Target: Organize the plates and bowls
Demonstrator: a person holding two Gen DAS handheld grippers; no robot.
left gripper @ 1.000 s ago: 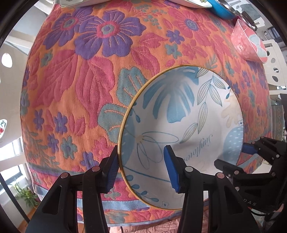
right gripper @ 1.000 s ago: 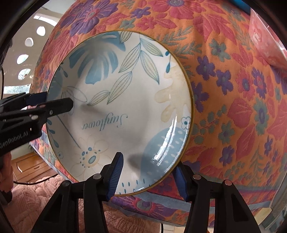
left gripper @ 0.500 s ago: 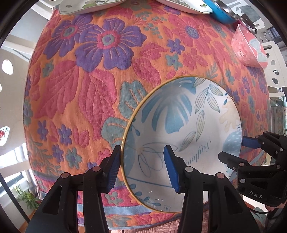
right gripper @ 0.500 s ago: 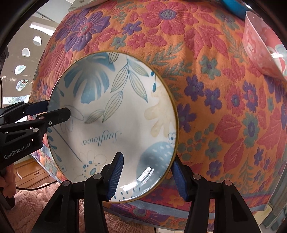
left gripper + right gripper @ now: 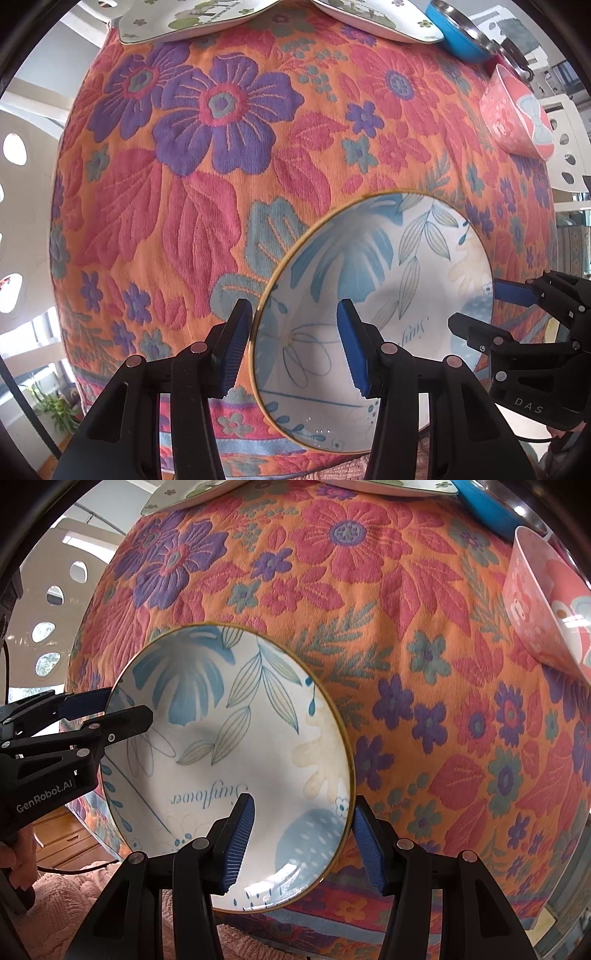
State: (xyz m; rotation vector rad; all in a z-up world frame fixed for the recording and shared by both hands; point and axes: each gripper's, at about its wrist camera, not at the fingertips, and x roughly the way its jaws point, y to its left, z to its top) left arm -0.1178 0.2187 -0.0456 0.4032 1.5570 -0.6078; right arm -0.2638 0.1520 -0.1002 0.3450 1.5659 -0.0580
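A white plate with blue leaves and the word "Sunflower" (image 5: 373,295) lies at the near edge of the floral tablecloth; it also shows in the right wrist view (image 5: 236,753). My left gripper (image 5: 295,347) is open, its fingers straddling the plate's left rim. My right gripper (image 5: 301,845) is open, its fingers straddling the plate's right rim. A pink bowl (image 5: 517,114) stands at the right; it also shows in the right wrist view (image 5: 546,609).
Two floral plates (image 5: 192,18) (image 5: 373,18) and a blue bowl (image 5: 458,37) lie at the far edge of the orange floral tablecloth (image 5: 207,177). The table's near edge runs just under the grippers.
Both grippers have drawn back toward me, so the plate looks smaller and more of the table's far side is in view. Both stay open around the rim.
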